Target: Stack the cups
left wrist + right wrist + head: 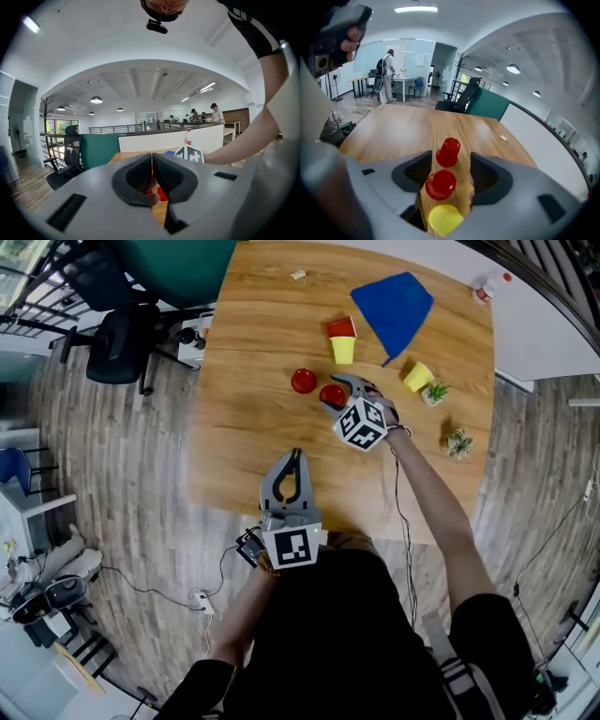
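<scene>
Two red cups stand upside down on the wooden table [244,437]. The nearer red cup [439,183] [331,395] sits between the jaws of my right gripper [451,161] [337,390], which is open with a gap on both sides of the cup. The farther red cup [449,151] [303,381] stands just beyond the jaw tips. A yellow cup [444,219] shows low between the jaws, close to the camera. My left gripper [295,457] [152,157] is shut on nothing, near the table's front edge.
Farther back, a red cup [341,327] stands close against a yellow cup [343,351], beside a blue cloth [394,306]. Another yellow cup [417,377] lies at the right near two small plants [435,392] [458,442]. Office chairs [117,343] stand left of the table.
</scene>
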Action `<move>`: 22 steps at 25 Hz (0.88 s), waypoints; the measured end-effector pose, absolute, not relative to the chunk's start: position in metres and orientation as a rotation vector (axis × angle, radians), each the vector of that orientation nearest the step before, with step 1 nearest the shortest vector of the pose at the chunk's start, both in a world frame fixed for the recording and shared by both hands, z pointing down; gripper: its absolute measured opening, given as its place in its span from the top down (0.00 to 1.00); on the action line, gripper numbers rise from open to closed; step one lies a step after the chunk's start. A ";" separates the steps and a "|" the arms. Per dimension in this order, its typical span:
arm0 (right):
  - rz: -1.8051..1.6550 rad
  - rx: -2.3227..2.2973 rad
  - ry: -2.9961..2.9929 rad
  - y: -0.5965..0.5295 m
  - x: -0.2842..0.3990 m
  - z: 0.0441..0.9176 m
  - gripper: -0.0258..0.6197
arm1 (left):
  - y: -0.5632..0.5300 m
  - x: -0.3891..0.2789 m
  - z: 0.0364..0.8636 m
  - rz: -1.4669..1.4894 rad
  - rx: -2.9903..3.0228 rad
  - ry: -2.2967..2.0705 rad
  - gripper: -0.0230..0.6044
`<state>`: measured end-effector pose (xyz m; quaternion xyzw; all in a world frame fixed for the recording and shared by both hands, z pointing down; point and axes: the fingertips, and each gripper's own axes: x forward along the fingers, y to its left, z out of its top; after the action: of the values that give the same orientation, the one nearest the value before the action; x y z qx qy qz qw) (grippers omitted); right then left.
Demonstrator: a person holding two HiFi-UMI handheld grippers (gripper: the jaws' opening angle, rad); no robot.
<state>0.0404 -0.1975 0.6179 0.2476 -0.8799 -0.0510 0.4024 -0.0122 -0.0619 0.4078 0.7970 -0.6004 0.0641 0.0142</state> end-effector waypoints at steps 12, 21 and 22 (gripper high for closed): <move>-0.104 0.469 -2.185 -0.235 -0.019 0.650 0.53 | -0.058 -0.044 0.418 0.230 2.369 -1.956 0.92; -0.048 0.418 -2.097 -0.241 -0.023 0.682 0.58 | -0.062 -0.065 0.419 0.196 2.296 -2.012 0.92; -0.045 0.415 -2.099 -0.241 -0.023 0.681 0.58 | -0.062 -0.067 0.419 0.190 2.287 -2.018 0.92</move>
<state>-0.0228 -0.2407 0.6814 0.1700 -0.8604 -0.0183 0.4801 -0.0674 -0.0619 0.4193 0.7477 -0.6597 0.0620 0.0430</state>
